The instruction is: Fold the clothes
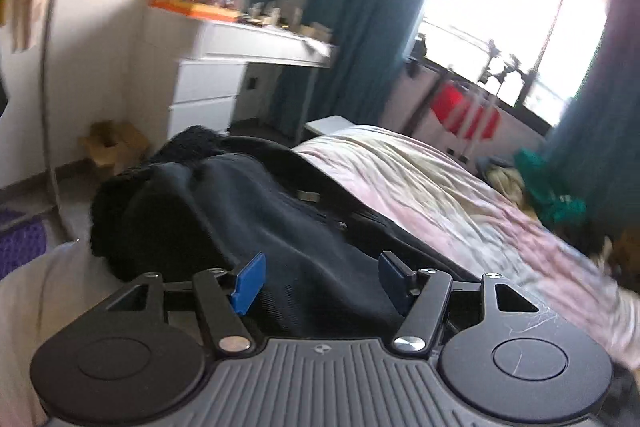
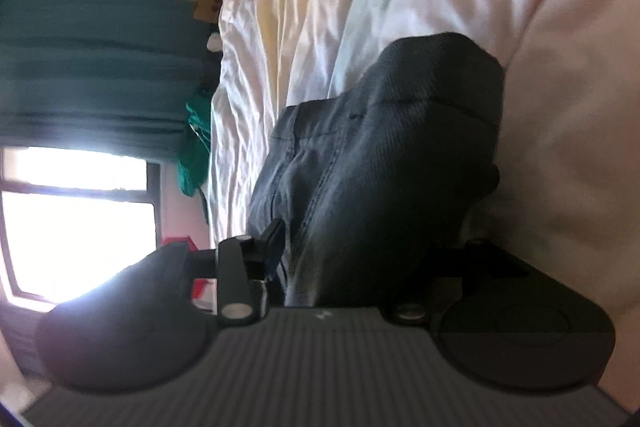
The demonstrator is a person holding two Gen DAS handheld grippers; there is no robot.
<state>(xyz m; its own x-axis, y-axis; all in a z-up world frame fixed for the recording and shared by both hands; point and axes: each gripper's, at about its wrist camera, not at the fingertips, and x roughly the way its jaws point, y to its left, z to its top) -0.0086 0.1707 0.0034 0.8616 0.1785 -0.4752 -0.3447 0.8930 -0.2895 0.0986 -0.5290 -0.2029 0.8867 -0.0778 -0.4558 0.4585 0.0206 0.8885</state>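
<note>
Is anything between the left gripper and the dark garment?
Nothing visible. The left gripper is open just above the dark garment on the bed, and only dark cloth shows between its fingers.

Left tool (image 1: 320, 277) gaping (right tool (image 2: 352, 247) rolled sideways)

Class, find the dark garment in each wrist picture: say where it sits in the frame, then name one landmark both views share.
Left wrist: the dark garment fills the lower centre, lying on the bed just beyond the open left gripper.
Right wrist: it hangs centre-right, running into the right gripper.
Shared landmark: the pale crumpled bedsheet.
</note>
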